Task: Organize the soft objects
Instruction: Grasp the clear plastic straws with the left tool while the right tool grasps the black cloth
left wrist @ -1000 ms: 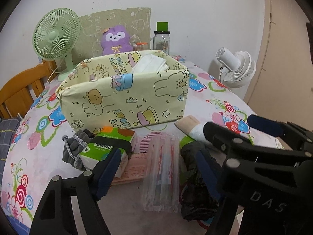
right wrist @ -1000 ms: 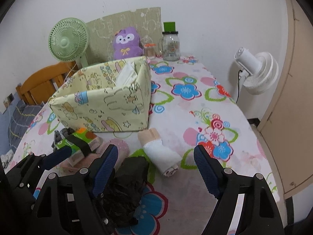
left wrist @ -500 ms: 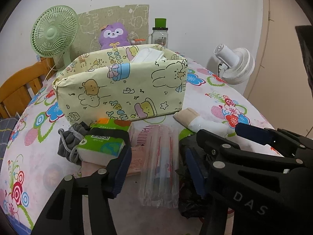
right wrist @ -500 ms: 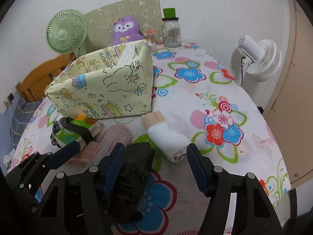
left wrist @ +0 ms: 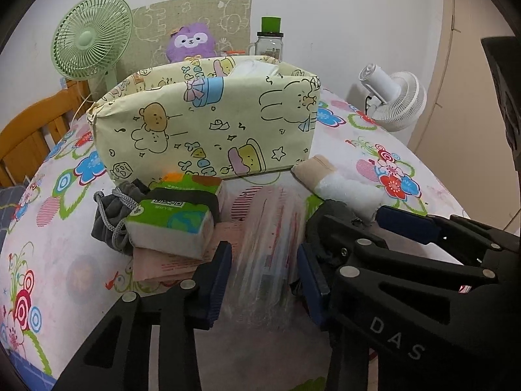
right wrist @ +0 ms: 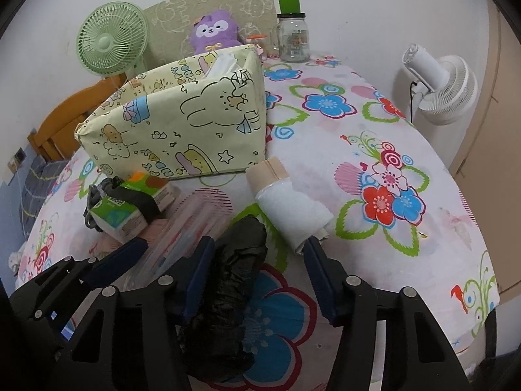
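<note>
Left wrist view: we are looking down along the left gripper (left wrist: 264, 280), which is hanging low over the near edge of the table (left wrist: 65, 260).
Left gripper: we are closing its jaws around the clear plastic packet (left wrist: 267, 247) lying between the blue pads (left wrist: 218, 285); the pads are sitting just beside the packet's sides, and we cannot tell that they are pressing it.
Right wrist view: we are pointing the right gripper (right wrist: 257, 277) down at the black plastic bag (right wrist: 232, 280).
Right gripper: we are closing its jaws with the bag between them; the left pad is lying against the bag, the right pad is standing apart from it.
White and beige roll: the cloth roll (right wrist: 286, 202) is lying just right of the bag, its near end touching the right finger's tip.
Tissue packs: two green tissue packs (left wrist: 172, 220) are sitting stacked on a pink packet (left wrist: 176, 260), left of the clear packet.
Grey pouch: the drawstring pouch (left wrist: 107, 221) is resting against the tissue packs' left side.
Storage box: the yellow cartoon-print box (left wrist: 208, 130) is standing open behind these things, toward the table's middle, with something white showing inside.
Far edge: a green fan (left wrist: 92, 39), a purple plush toy (left wrist: 192, 42) and a glass jar (left wrist: 269, 44) are standing along it.
Right of the table: a white fan (right wrist: 439, 84) is standing beyond the edge.
</note>
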